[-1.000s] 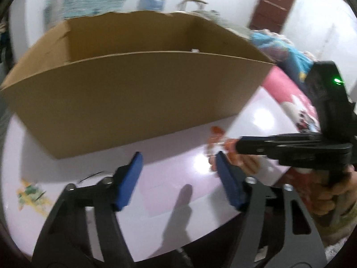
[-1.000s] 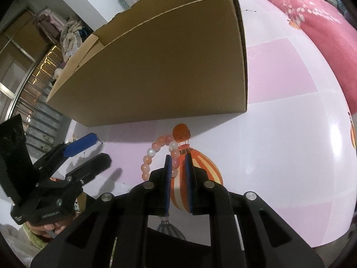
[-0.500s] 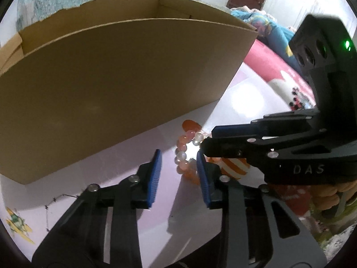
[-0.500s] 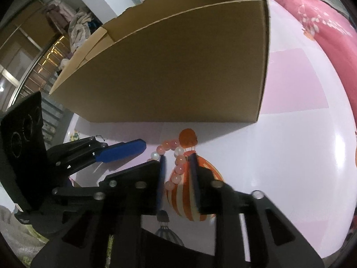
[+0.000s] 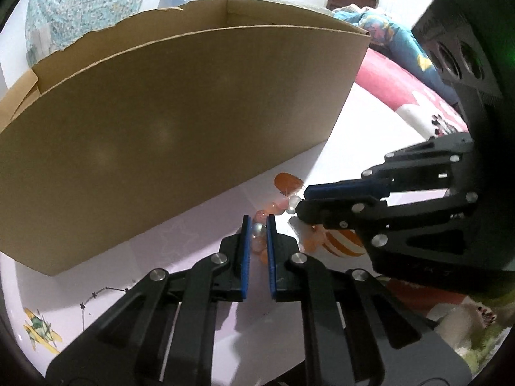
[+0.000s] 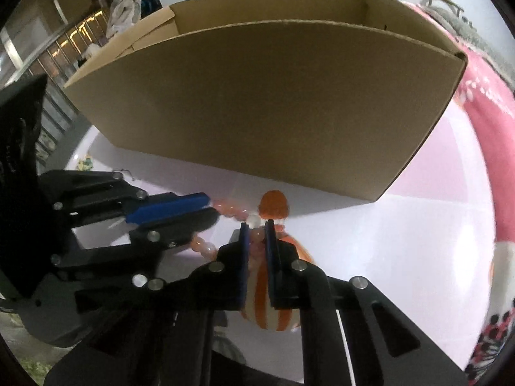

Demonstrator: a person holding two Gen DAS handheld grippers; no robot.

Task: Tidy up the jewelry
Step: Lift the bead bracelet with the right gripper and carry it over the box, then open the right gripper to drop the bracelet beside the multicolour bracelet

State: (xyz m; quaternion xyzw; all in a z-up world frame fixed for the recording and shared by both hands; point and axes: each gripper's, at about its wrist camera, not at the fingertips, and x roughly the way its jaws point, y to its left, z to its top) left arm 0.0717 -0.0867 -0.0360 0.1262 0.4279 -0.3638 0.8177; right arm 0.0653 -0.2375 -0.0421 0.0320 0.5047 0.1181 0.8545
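pink tabletop [image 6: 370, 241]: cardboard box [image 6: 273, 103], bead bracelet [image 6: 231, 212]

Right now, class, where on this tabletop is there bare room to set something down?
Free: the tabletop right of the right tongs, bordered by the cardboard box. Crowded: where both tongs grip the bead bracelet, left tongs beside them, before the box.
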